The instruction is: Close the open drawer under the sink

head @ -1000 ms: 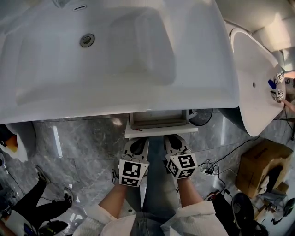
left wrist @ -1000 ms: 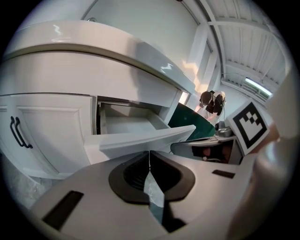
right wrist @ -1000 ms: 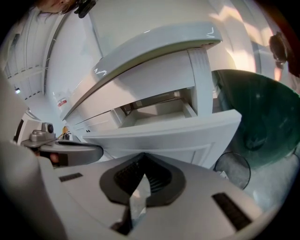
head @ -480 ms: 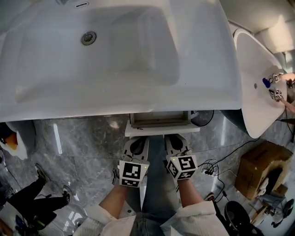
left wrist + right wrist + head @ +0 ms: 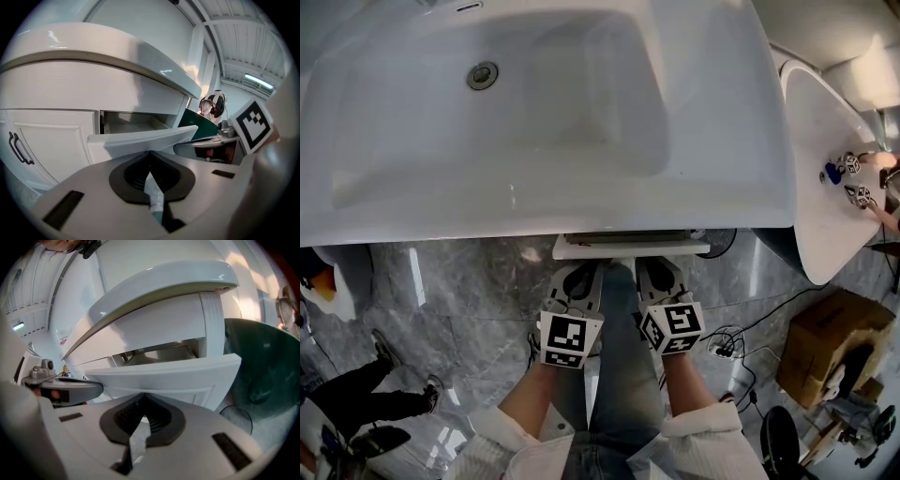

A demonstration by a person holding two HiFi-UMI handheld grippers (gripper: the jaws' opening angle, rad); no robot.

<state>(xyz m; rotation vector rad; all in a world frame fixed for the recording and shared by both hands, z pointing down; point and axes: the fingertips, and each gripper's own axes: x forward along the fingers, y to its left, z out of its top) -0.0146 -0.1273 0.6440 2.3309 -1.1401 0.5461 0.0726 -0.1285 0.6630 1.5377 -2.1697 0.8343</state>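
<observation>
A broad, glossy white ceramic sink [image 5: 534,112] with a round metal drain [image 5: 483,75] fills the upper head view above a grey marble-veined tile floor [image 5: 469,291]. A second smooth white oval basin [image 5: 816,169] is seen at the right, with a brown cardboard box [image 5: 830,337] on the floor below it. Under the sink, the white matte drawer with a panelled front [image 5: 630,247] is pulled partly out; its pale inner walls are seen through the gap in both gripper views. Beside it a white cabinet door [image 5: 47,140] carries a dark curved handle [image 5: 18,147]. The left gripper [image 5: 581,272] and right gripper [image 5: 654,267], each topped by a marker cube, are held side by side, tips right at the drawer front. The jaws of both are pressed together, nothing between them.
</observation>
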